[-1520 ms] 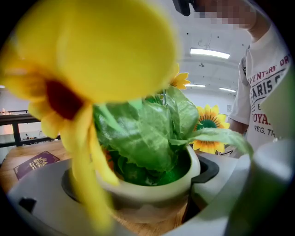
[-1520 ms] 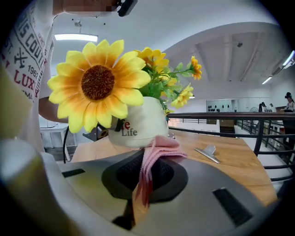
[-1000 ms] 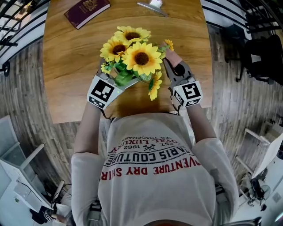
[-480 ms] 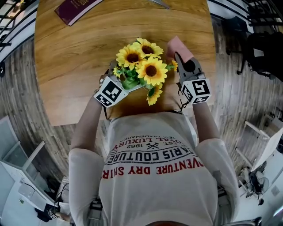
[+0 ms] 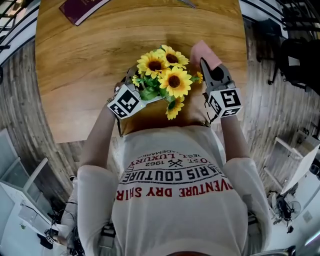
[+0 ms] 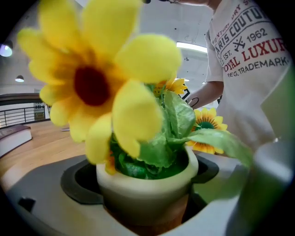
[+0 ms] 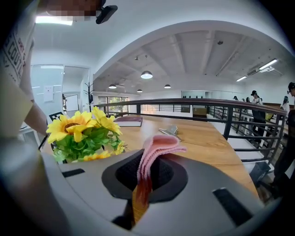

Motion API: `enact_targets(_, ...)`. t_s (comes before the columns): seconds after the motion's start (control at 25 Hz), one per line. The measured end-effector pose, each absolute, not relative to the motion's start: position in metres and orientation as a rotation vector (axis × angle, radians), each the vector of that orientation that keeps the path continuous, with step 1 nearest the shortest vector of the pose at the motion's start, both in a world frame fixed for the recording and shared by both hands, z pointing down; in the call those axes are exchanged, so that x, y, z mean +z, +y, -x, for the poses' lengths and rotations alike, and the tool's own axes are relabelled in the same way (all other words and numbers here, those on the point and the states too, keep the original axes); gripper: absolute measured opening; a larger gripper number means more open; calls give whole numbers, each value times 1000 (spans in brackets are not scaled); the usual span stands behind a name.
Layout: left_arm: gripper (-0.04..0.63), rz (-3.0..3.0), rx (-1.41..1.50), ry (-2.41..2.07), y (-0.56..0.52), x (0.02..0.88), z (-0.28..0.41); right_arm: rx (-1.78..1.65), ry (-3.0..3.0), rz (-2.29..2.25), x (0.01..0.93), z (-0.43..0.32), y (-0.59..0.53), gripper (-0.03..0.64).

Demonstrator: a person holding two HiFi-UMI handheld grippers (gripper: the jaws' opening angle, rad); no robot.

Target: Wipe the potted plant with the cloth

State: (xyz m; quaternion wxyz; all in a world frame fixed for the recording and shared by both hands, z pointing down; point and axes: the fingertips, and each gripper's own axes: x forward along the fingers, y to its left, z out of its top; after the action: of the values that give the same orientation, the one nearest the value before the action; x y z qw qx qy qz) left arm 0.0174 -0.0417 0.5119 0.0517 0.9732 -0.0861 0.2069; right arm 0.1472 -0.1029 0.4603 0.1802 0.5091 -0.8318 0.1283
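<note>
Now the right gripper (image 5: 207, 67) is clenched on the folded pink cloth (image 7: 156, 148). The cloth's free end curls up past the jaw tips and touches nothing: in the right gripper view the plant (image 7: 85, 133) sits off to the left, with open air between its leaves and the cloth. A second ago the cloth was tucked against the right side of the blooms (image 5: 167, 70). Since then it has drawn up and out, and in the head view it stands just beside the flowers at their upper right, near but apart. The left gripper (image 5: 133, 88) keeps its grasp on the cream pot (image 6: 147, 182), with a jaw on either side of the pot wall. One big sunflower fills much of its view, and leaves crowd the pot mouth. Over the same second the plant has shifted a little to the right and looks smaller from above, so it may have been lowered. It is over the near edge of the table (image 5: 85, 65), though the pot base is hidden and I cannot tell whether it rests there. A book (image 5: 80, 7) lies well apart at the far corner. I judge that one pass on the right side has ended and the wipe is between strokes. The cloth must go back onto a leaf or petal, and gently, since the blooms look soft enough to bend.
</note>
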Motion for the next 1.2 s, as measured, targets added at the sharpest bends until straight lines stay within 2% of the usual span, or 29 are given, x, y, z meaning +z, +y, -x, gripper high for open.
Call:
enact_targets(0.6, 534, -2921, 765, -262, -43, 526, -13, 372, -2350, -1495, 453, -155, -102, 34)
enact_targets(0.88, 534, -2882, 736, -487, -42, 520, 12, 350, -2352, -1533, 439, -152, -86, 34)
enact_targets(1.2, 531, -2890, 640, -787, -36, 469, 45, 303, -2370, -1581, 414, -143, -72, 34)
